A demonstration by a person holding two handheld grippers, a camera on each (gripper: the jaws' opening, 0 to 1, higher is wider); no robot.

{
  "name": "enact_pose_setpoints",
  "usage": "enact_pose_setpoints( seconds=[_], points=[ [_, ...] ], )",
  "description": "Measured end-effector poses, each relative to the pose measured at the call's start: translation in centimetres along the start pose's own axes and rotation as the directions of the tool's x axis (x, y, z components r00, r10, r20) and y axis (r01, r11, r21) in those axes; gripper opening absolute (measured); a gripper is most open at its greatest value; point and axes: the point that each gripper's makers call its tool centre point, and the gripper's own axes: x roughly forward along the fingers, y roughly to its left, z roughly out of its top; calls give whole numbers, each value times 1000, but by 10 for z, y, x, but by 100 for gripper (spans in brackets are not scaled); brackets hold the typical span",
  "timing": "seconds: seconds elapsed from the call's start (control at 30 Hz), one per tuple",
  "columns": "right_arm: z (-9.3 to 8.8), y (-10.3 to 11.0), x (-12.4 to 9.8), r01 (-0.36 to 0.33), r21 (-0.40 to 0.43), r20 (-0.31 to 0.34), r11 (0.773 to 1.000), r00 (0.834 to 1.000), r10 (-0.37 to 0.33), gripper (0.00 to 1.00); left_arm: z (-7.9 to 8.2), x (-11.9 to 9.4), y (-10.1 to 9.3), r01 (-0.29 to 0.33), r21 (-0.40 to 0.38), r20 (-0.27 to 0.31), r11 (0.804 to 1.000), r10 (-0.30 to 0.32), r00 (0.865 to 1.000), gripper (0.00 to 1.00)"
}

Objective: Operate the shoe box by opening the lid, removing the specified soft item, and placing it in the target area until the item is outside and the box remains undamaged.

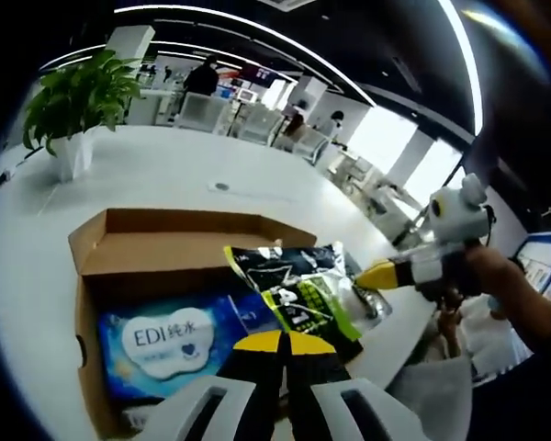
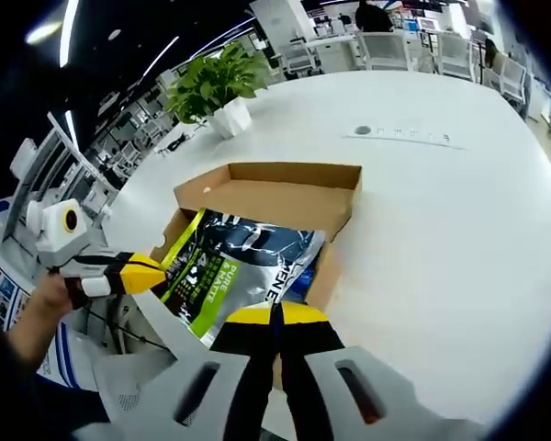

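Your left gripper (image 1: 280, 342) has its yellow-tipped jaws closed together on the near edge of the black-and-green pouch (image 1: 305, 296), which hangs partly above the open shoe box (image 1: 165, 253) and partly past its right wall. Your right gripper (image 2: 275, 315) is likewise clamped, jaws together, on the same pouch (image 2: 239, 262), held over the box (image 2: 285, 197). A blue wipes pack (image 1: 170, 344) lies flat inside the box. The box lid stands open at the far side. The box rests on the white surface (image 2: 441, 230); a potted plant (image 1: 78, 106) stands well apart.
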Motion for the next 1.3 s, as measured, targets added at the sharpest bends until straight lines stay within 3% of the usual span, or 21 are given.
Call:
enact_pose_setpoints(
  seconds=[0.77, 1.3],
  points=[
    [-6, -59, -26, 40, 2, -14, 999, 999, -40, 0, -2, 46, -46, 34, 28, -17, 999, -34, 999, 0],
    [-14, -101, -41, 96, 35, -13, 995, 995, -96, 0, -2, 89, -71, 88, 72, -78, 994, -82, 994, 0]
  ],
)
